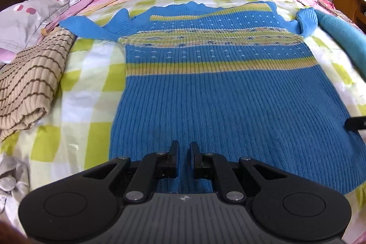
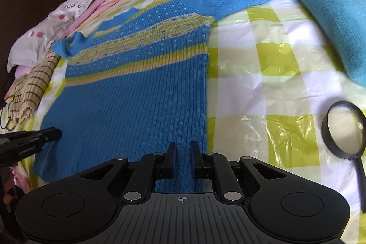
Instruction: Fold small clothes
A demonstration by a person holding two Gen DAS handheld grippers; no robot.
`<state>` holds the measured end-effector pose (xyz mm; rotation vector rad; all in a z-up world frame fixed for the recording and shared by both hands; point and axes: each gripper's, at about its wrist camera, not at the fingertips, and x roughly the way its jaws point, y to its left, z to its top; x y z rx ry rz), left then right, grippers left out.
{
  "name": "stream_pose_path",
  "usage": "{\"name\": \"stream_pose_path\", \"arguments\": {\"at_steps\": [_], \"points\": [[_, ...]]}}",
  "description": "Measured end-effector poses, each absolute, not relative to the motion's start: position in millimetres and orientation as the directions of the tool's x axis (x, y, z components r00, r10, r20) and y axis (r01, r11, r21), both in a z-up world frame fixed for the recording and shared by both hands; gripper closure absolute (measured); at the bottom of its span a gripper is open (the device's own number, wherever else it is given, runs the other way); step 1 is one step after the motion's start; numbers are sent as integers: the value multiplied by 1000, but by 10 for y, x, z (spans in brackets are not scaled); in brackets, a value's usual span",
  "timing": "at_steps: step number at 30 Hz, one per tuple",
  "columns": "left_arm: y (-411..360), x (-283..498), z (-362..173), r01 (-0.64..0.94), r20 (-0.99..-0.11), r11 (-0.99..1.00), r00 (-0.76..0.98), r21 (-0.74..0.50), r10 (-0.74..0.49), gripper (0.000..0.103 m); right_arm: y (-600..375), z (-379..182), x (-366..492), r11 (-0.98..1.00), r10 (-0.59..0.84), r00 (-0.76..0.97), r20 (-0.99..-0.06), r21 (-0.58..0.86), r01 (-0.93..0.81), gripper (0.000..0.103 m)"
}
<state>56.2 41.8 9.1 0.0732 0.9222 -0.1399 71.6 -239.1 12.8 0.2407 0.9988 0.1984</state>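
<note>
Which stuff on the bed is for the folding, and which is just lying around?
For the folding: blue knitted sweater, left gripper, right gripper.

Just lying about: magnifying glass, teal cloth, folded beige striped garment, pillow.

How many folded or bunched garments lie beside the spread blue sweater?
2: a beige striped one on the left of the blue sweater, and a teal fleece one on its right. Others may be hidden.

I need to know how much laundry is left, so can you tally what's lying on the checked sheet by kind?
Knit sweaters, blue patterned: 1
Striped beige folded cloths: 1
Plain teal fuzzy garments: 1
Magnifying glasses: 1
Total: 4 things, 3 of them textiles.
</note>
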Motion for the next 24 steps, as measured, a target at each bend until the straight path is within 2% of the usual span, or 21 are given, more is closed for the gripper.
{"name": "stream_pose_path", "arguments": {"at_steps": [5, 12, 15, 24], "points": [[296, 769, 195, 184, -770, 982, 622, -34, -143, 87, -2464, 292, 940, 965, 234, 575, -784, 260, -38, 87], [-24, 1308, 278, 234, -734, 969, 643, -85, -219, 86, -2670, 434, 1706, 974, 146, 637, -757, 222, 40, 87], [-194, 1552, 286, 254, -718, 962, 652, -95, -243, 86, -2780, 481, 2085, 975, 99, 666, -739, 205, 82, 81], [-454, 2083, 169, 229, -693, 970, 686, -81, -220, 79, -2965, 446, 3066, 977, -64, 711, -701, 103, 189, 79]]}}
